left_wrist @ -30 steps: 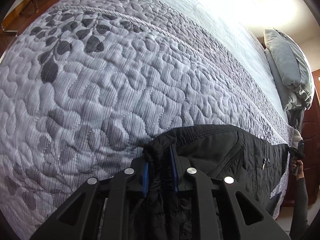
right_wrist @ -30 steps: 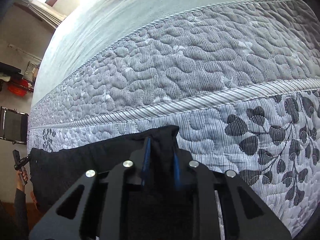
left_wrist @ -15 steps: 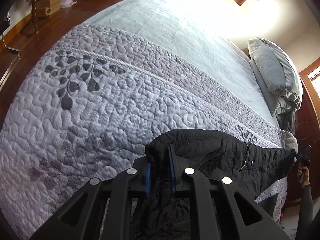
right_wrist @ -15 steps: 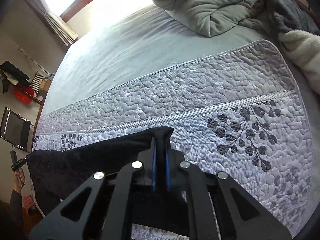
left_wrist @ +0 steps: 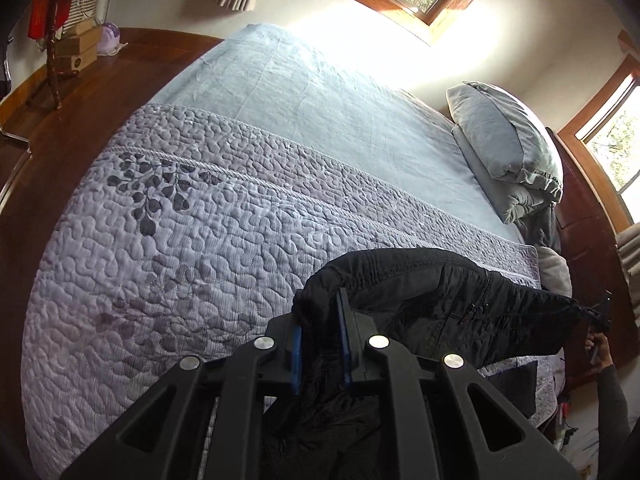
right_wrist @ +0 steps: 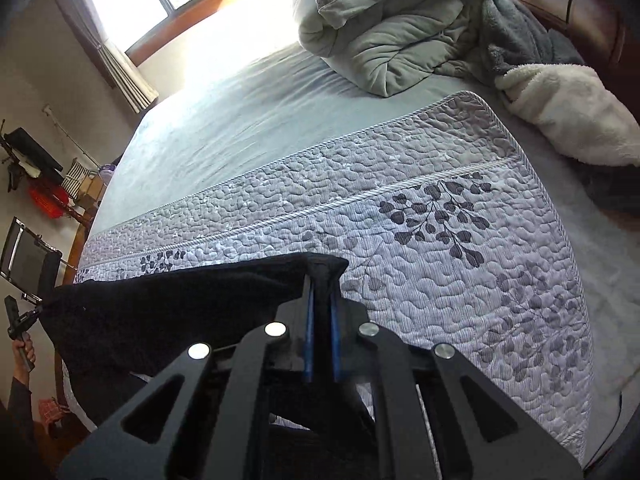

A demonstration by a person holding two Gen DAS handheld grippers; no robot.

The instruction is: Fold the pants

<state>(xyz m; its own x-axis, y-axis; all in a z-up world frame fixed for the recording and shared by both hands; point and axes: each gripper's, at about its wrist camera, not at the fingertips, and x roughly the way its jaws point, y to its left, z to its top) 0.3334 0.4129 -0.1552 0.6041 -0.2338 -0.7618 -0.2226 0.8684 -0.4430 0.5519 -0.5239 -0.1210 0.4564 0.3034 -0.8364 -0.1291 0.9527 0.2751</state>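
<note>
Left gripper (left_wrist: 320,312): fingers pressed onto a bunched corner of the pants, the black cloth pinched between the blue pads (left_wrist: 295,354) and bulging past the tips.
Right gripper (right_wrist: 320,280): fingers nearly together, clamping a thin edge of the pants at their other corner; the cloth folds over the tips.
Pants (left_wrist: 440,304): black, with a zip pocket, stretched taut in the air between the two grippers, above the near edge of the bed.
Quilt (left_wrist: 180,248): grey, stitched with a pebble pattern and dark leaf sprigs, covering the near part of the bed, under the pants.
Sheet (right_wrist: 240,128): pale blue-grey, on the far side beyond the quilt.
Pillow (left_wrist: 504,136): grey, at the far right, well apart from the pants.
Person's hand (right_wrist: 24,354): at the far left edge, gripping the other tool's handle.
</note>
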